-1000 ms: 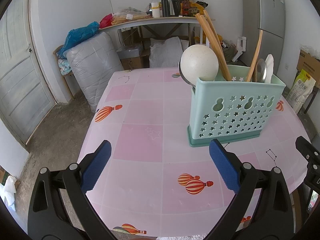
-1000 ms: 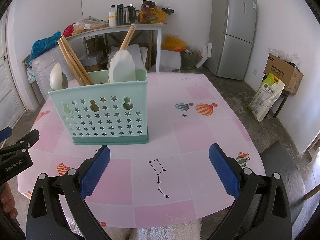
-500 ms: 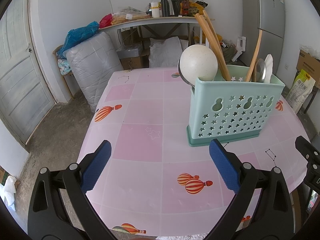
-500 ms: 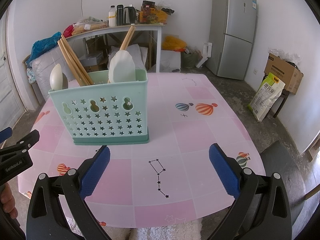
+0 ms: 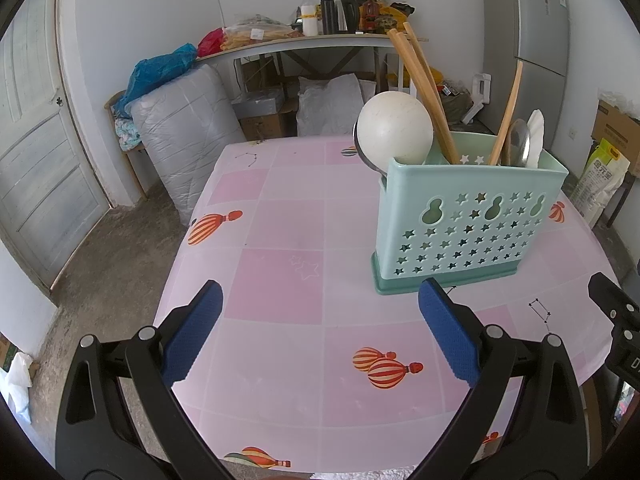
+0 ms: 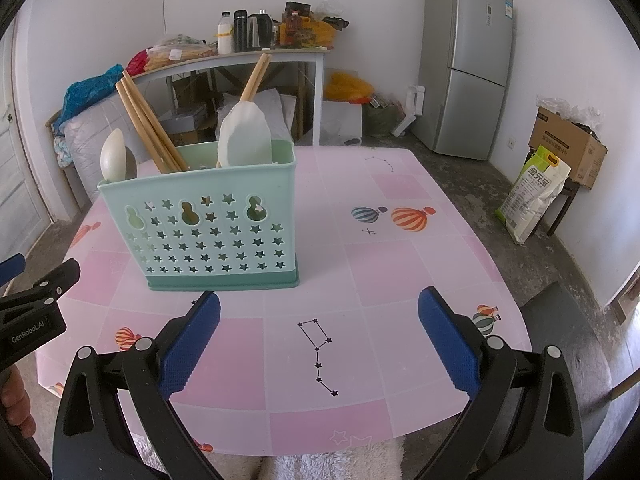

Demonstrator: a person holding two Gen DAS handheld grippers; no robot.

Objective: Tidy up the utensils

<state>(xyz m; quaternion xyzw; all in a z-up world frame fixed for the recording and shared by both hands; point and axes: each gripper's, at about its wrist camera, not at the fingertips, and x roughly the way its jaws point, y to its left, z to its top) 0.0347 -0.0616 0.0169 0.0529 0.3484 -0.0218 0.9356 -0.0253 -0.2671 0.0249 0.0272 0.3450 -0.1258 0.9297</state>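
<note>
Several utensils stand upright in the pale green plastic caddy with star-shaped holes (image 6: 208,228): wooden chopsticks (image 6: 146,128), a white round-bowled ladle (image 5: 394,128) and a white flat spatula (image 6: 244,140). It sits on the pink balloon-print table (image 6: 400,272), far left of my right claw (image 6: 319,334) and far right of my left claw (image 5: 320,330). Both claws gape wide, holding nothing.

Left hand-held gripper (image 5: 318,340) gapes wide, lower frame, holding nothing. Right hand-held gripper (image 6: 319,340) likewise. Fingers (image 6: 16,408) show lower left.
</note>
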